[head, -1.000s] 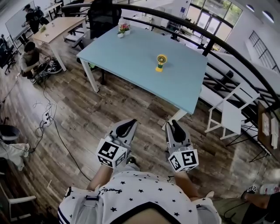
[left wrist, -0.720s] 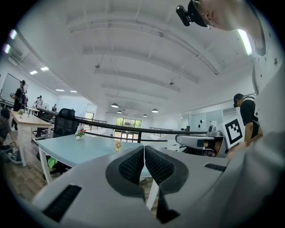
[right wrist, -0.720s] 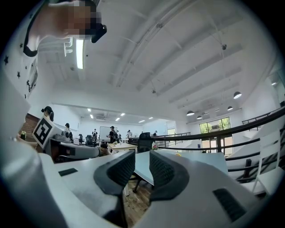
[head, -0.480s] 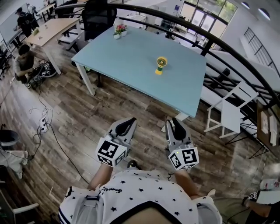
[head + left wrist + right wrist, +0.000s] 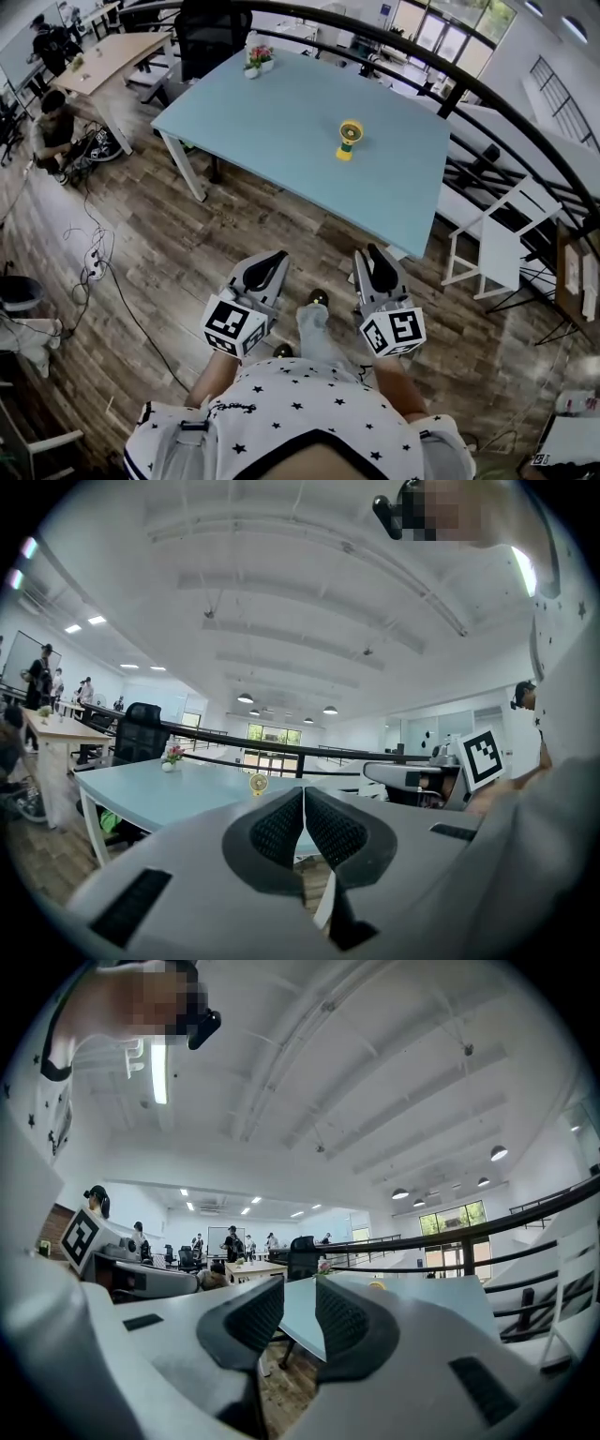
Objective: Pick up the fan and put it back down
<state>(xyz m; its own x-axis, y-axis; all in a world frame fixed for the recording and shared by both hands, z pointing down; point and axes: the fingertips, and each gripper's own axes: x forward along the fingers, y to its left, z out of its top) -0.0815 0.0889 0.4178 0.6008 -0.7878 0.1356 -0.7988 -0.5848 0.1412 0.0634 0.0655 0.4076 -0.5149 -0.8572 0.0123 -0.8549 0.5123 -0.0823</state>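
Observation:
A small yellow fan (image 5: 348, 139) stands upright on the light blue table (image 5: 281, 122), right of its middle. Both grippers are held side by side over the wooden floor, well short of the table's near edge. The left gripper (image 5: 267, 264) has its pads pressed together with nothing between them; past its tips the fan (image 5: 258, 782) shows small and far off. The right gripper (image 5: 375, 257) keeps a narrow gap between its pads (image 5: 258, 1314) and holds nothing. In the right gripper view the fan (image 5: 377, 1285) is only a tiny yellow speck on the table top.
A white chair (image 5: 497, 248) stands right of the table, beside a black railing (image 5: 487, 94). A flower pot (image 5: 259, 60) sits at the table's far corner, with a black office chair (image 5: 211, 33) behind. A person (image 5: 52, 131) sits at left; cables (image 5: 94, 253) trail on the floor.
The table and fan have come closer in the head view as the person steps forward with both grippers. A leg and shoe now show between the grippers.

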